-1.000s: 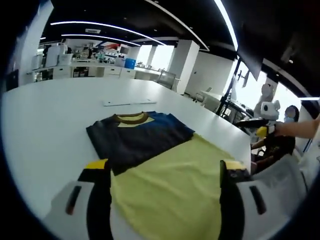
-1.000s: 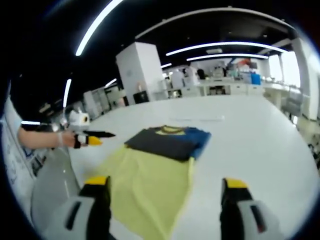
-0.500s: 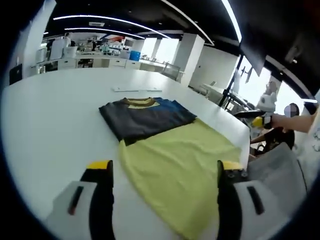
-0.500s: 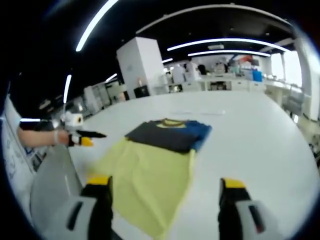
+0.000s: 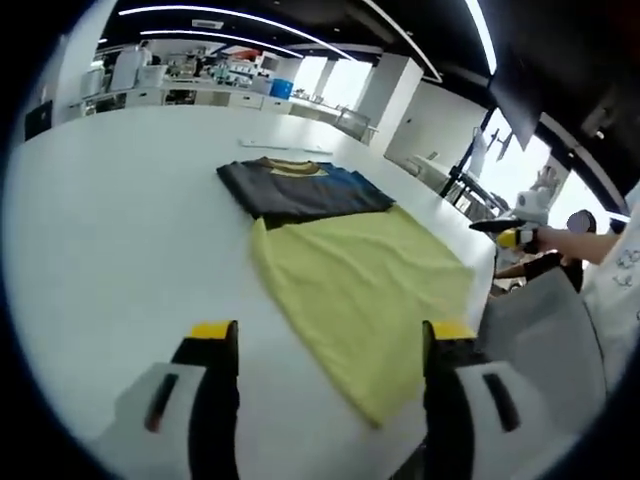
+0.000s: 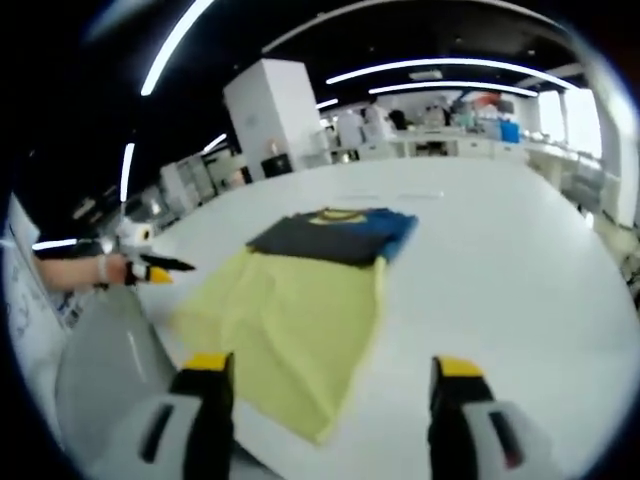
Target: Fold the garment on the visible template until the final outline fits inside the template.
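Left gripper view: big white table (image 5: 110,210) takes up most of what's ahead of the left claw (image 5: 325,345), which hangs over the near part of it with jaws spread wide, nothing between them. Just past the tips lies the yellow sheet (image 5: 365,280), flat, its near corner reaching down between the jaws toward the right one. At the sheet's far end sits the shirt (image 5: 300,188), folded into a dark, blue-edged rectangle with the collar on the far side; its near edge overlaps the sheet. Beyond the shirt there's a thin pale strip (image 5: 285,147) on the table, can't tell what it is. Off to the right, past the table edge, the right claw (image 5: 497,232) pokes in, held by a hand.

Right gripper view: same layout, flipped. Right claw (image 6: 325,375) is wide open too and holding nothing, sheet (image 6: 285,315) ahead and left of the tips, shirt (image 6: 335,235) at its far end. Left claw (image 6: 150,270) comes in from the left edge, well apart from the sheet.
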The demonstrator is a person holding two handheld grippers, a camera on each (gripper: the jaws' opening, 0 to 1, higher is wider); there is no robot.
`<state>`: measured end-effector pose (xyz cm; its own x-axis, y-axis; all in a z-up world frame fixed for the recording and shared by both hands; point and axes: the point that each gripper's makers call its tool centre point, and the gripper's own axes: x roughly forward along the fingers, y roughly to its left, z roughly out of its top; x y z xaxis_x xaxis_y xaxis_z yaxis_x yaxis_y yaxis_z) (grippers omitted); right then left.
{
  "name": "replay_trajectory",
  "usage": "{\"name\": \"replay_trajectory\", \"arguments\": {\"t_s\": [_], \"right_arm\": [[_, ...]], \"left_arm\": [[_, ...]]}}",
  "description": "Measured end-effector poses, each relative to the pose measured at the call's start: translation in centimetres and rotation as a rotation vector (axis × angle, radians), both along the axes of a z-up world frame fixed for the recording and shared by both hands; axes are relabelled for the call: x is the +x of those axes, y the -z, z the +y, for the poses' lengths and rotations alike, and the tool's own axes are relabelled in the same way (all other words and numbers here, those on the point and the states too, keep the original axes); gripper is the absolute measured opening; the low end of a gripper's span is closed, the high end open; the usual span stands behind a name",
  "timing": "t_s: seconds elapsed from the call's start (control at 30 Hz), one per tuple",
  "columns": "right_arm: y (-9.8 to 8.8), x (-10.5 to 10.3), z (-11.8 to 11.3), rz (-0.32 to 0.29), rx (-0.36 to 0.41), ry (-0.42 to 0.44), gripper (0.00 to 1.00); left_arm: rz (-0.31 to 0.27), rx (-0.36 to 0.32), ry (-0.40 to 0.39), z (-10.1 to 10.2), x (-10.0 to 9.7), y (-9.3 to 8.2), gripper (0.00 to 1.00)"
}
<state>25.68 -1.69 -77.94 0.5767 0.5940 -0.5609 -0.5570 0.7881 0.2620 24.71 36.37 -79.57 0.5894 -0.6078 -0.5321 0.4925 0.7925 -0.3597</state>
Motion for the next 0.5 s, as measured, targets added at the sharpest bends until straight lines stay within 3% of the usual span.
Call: {"name": "replay_trajectory", "arguments": {"t_s": [0.13, 0.23, 0.3, 0.37, 0.5], "right_arm": [[1.0, -1.1, -0.2, 0.044, -0.019, -0.020, 0.70], [1.9, -2.0, -0.4, 0.080, -0.026, -0.026, 0.65], [2.4, -2.5, -0.3, 0.119, -0.001, -0.020, 0.60], [3.1, -3.0, -0.5, 0.149, 0.005, -0.018, 0.53], [4.0, -3.5, -0.5, 0.182, 0.001, -0.016, 0.48]], "left_arm": [[0.049, -0.031, 0.009, -0.2, -1.7, 0.5, 0.56], [0.086, 0.001, 0.032, 0.2, -2.9, 1.7, 0.53], [0.109, 0.002, 0.045, 0.1, -3.6, 2.0, 0.45], [0.137, -0.024, 0.040, 0.1, -4.0, 2.2, 0.39], [0.181, -0.047, 0.051, 0.0, -4.8, 2.4, 0.28]]}}
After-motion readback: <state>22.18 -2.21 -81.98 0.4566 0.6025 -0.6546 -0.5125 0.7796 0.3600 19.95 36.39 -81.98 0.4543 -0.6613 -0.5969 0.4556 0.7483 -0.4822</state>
